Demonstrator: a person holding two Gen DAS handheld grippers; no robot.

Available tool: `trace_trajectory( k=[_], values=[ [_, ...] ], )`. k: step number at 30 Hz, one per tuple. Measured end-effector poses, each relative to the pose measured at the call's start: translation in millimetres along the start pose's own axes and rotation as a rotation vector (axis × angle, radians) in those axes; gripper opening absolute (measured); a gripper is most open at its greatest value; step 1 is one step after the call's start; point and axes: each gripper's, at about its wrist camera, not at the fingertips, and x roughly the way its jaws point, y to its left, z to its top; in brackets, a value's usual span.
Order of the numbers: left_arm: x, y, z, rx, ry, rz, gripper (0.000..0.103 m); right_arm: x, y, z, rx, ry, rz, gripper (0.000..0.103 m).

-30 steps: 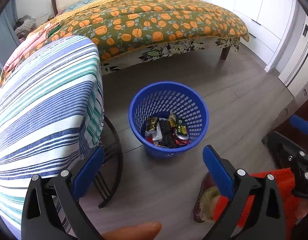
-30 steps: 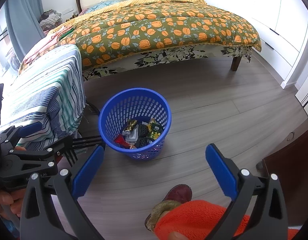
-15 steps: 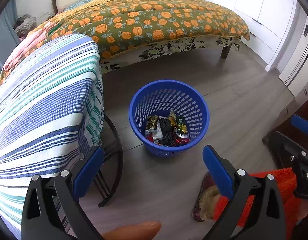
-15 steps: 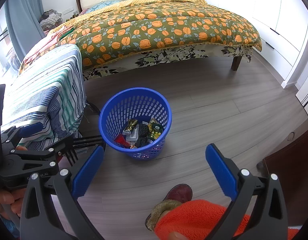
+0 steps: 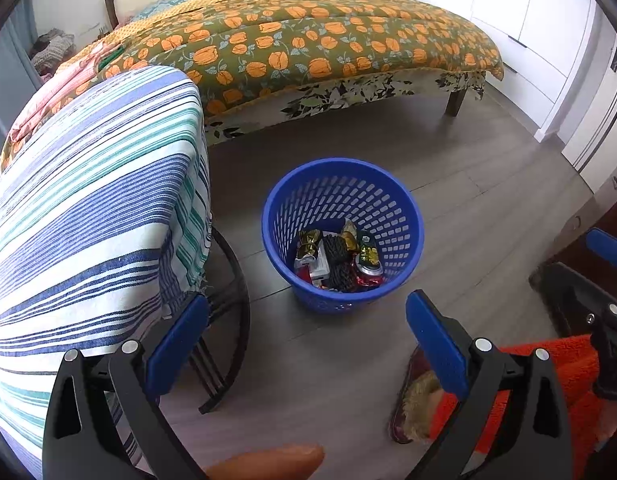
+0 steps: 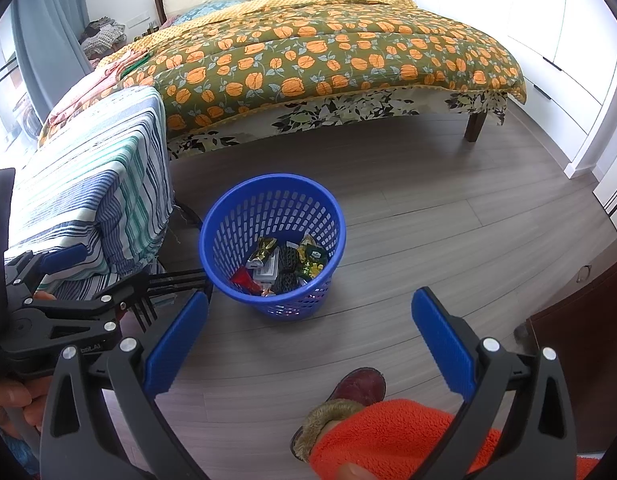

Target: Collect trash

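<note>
Trash sits in the basket; nothing's shifted, both your grippers hang released, empty — looks finished.

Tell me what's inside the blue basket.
The blue basket holds crumpled snack wrappers, a black netted piece and a can. Anything beneath that pile is covered.

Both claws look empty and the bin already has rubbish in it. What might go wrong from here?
1. The blue basket is light plastic standing free on the floor; a low swing of the open right claw might tip it and spill the wrappers.
2. The left claw hangs close beside the striped cloth; it might snag.
</note>
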Motion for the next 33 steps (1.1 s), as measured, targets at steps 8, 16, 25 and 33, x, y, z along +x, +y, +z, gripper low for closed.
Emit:
trace_trajectory(
  k=[8, 16, 25, 33],
  values=[
    [0.9, 1.8, 0.0, -0.001, 0.002, 0.000, 0.098, -0.5, 1.0, -0.6, 0.002, 0.000, -0.001, 0.098],
    [1.8, 3.0, 0.1, -0.001, 0.003, 0.001, 0.098, -0.3, -0.2, -0.5, 0.002, 0.000, 0.000, 0.098],
    [1.5, 2.7, 0.0, -0.001, 0.003, 0.001, 0.098, -1.0, 3.5, -1.1, -0.002, 0.001, 0.000, 0.098],
    [1.3, 1.8, 0.4, 0.000, 0.004, 0.002, 0.098, -0.7, 1.9, -0.4, -0.003, 0.001, 0.001, 0.098]
  ],
)
